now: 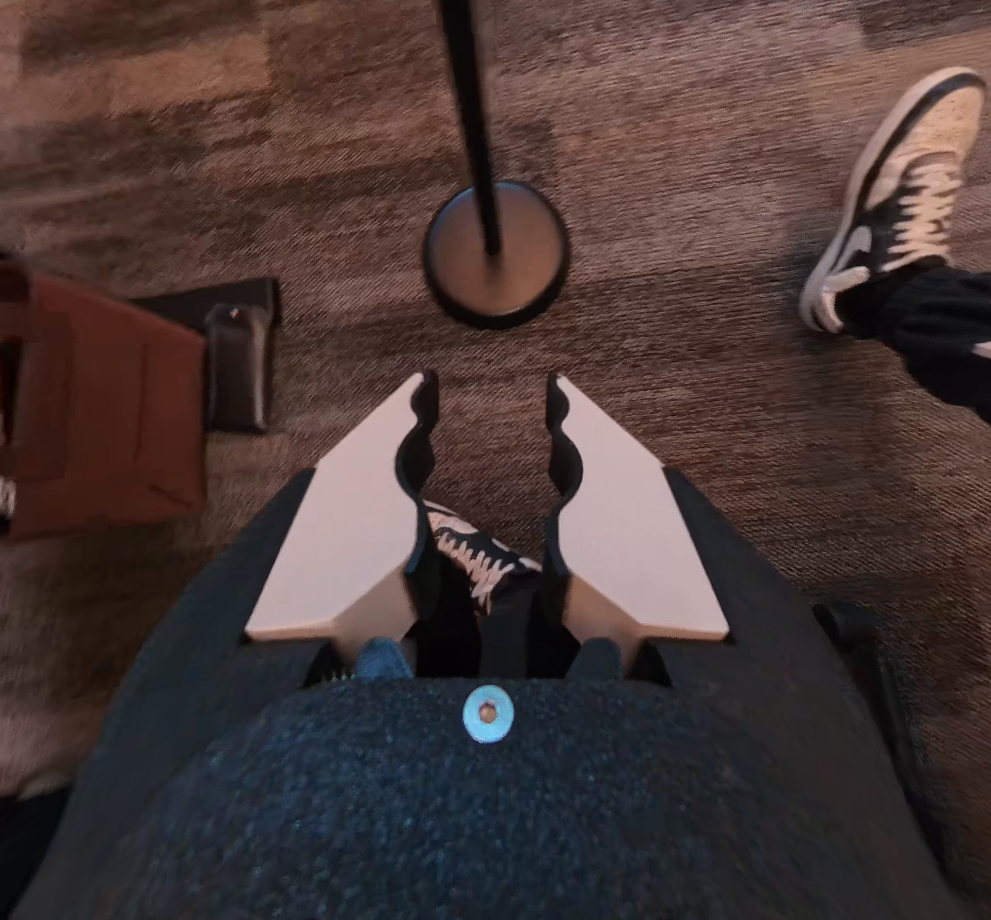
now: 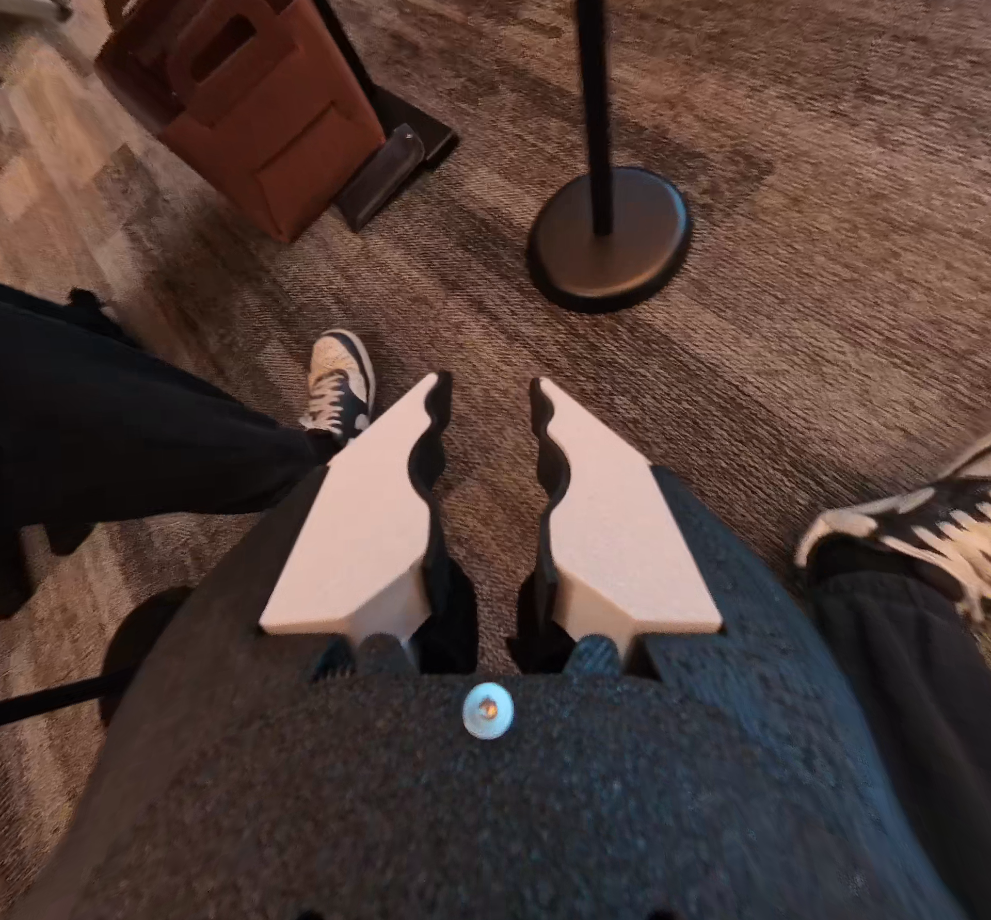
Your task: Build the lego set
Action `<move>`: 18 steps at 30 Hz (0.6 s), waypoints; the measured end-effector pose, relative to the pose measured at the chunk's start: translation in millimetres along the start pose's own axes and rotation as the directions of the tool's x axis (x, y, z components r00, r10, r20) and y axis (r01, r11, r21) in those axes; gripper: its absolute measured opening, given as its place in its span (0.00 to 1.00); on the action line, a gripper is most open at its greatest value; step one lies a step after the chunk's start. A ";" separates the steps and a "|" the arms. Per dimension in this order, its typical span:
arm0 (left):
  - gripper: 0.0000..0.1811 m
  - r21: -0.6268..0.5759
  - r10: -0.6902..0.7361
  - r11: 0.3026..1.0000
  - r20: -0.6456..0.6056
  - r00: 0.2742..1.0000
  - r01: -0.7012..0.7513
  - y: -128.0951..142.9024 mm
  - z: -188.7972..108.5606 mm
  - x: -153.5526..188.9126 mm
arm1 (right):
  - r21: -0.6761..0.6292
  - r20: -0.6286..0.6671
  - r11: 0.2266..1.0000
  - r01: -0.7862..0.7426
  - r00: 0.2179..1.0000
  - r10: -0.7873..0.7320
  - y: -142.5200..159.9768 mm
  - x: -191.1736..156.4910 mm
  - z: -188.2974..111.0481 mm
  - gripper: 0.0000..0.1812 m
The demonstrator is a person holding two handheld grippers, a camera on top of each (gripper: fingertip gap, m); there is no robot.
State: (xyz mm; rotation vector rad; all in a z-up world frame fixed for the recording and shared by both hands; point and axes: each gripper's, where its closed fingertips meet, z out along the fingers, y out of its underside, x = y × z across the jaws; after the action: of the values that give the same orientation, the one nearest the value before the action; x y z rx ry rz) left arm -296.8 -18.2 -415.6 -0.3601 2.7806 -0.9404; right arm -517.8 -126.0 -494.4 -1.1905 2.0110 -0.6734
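No lego parts show in either view. Both grippers point down at a brown carpet. My left gripper (image 1: 492, 385) is open and empty, with a wide gap between its pale fingers (image 1: 370, 471). My right gripper (image 2: 489, 385) is also open and empty above the carpet, its pale fingers (image 2: 375, 471) apart.
A black pole on a round base (image 1: 496, 256) stands ahead; it also shows in the right wrist view (image 2: 608, 240). A brown felt bag (image 2: 252, 90) stands at the left by a black table foot (image 2: 407, 133). A person's shoes (image 1: 906, 192) (image 2: 340, 385) and dark trouser legs (image 2: 107, 401) are near. Tip to tip, the grippers are about 25 centimeters apart.
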 end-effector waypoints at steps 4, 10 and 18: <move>0.23 0.060 0.141 0.989 -0.075 0.987 -0.137 -48.6 16.0 74.7 | 0.010 -0.157 0.999 0.034 0.987 -0.032 37.9 62.9 -53.0 0.16; 0.25 0.049 0.218 0.976 -0.184 0.959 -0.212 -90.7 64.2 173.5 | 0.034 -0.417 0.996 -0.085 0.904 0.091 117.8 160.2 -168.3 0.16; 0.25 0.006 0.310 0.947 -0.282 0.908 -0.321 -120.0 104.7 262.5 | 0.174 -0.565 0.943 -0.284 0.755 0.332 149.1 176.6 -284.1 0.17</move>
State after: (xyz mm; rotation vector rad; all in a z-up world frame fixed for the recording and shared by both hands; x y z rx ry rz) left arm -500.8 -245.3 -448.8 0.2370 2.9825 -0.9158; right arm -877.4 -193.6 -477.7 -0.6002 2.5862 -1.0300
